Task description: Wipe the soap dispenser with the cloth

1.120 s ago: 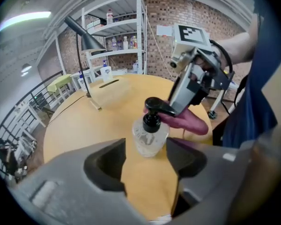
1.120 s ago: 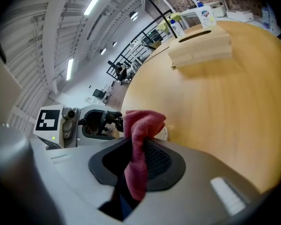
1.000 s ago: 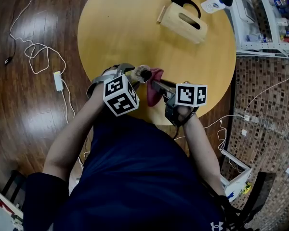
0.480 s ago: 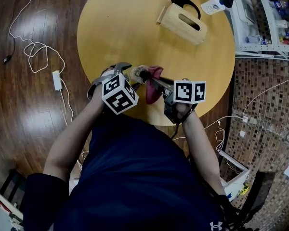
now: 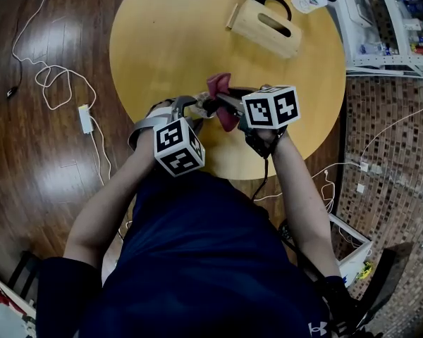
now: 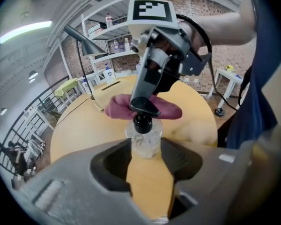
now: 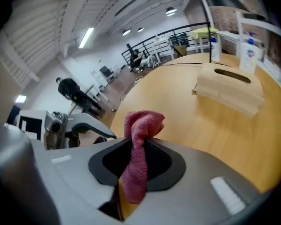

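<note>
cloth (image 7: 139, 139): dark pink
soap dispenser (image 6: 144, 139): clear (pump black)
table (image 5: 176, 41): honey-yellow wood
floor (image 5: 42, 167): dark brown planks
shirt (image 5: 211, 259): navy

The person is wearing a navy short-sleeved shirt (image 5: 211, 259); the grey left gripper (image 6: 145, 156) and right gripper (image 7: 133, 165) are bearing black-and-white marker cubes (image 5: 178, 146).

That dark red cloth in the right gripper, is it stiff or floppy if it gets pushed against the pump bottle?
Likely floppy: the dark red terry cloth folds over and hangs limp from the right gripper. Probably light, since that one pinch seems to carry it. Its fuzzy nap should drag rather than slide, I'd guess.
</note>
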`<state>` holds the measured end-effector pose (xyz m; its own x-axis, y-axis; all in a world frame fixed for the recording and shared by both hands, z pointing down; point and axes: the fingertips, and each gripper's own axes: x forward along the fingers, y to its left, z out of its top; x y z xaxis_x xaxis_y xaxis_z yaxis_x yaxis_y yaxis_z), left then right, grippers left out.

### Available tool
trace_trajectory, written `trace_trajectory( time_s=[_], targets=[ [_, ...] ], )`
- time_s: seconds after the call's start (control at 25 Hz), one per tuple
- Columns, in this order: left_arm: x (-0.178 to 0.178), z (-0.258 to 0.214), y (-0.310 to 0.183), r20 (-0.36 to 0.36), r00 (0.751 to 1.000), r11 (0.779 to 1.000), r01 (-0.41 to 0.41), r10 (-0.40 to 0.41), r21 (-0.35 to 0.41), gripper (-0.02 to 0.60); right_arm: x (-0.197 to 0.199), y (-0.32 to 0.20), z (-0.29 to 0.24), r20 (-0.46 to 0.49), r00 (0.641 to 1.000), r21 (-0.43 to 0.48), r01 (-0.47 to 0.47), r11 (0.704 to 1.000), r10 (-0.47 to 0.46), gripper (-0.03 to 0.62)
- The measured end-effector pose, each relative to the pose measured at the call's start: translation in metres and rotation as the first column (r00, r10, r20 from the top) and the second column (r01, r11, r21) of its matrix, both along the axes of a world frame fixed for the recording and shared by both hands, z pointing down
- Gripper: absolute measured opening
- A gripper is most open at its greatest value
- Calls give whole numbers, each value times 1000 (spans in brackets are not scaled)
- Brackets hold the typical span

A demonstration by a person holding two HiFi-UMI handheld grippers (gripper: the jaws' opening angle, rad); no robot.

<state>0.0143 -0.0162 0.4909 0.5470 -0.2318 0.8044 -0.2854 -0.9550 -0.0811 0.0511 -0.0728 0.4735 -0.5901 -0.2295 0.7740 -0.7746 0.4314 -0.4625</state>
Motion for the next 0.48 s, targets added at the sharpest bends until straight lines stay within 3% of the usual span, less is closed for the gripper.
trace_trajectory(
  time_s=[0.04,0.12,0.32,0.48],
  targets=[
    [0,0,0,-1,1000,1000,4,-4,-4,196,0,0,4,-35,999,-4,40,999,-40,81],
    [-1,0,-1,-5,1000,999,21,-21,-24,201,-1,5,6,-17,999,-32,42,999,-42,78],
    [-20,1,-13,-4,993,992,114,-114,-46,251,4,33,6,129,987,-122,-82,989,97,78],
    [-27,-7,-18,-33,990,990,139,-139,-7,154,6,54,5,139,981,-131,-116,985,134,78]
  ],
)
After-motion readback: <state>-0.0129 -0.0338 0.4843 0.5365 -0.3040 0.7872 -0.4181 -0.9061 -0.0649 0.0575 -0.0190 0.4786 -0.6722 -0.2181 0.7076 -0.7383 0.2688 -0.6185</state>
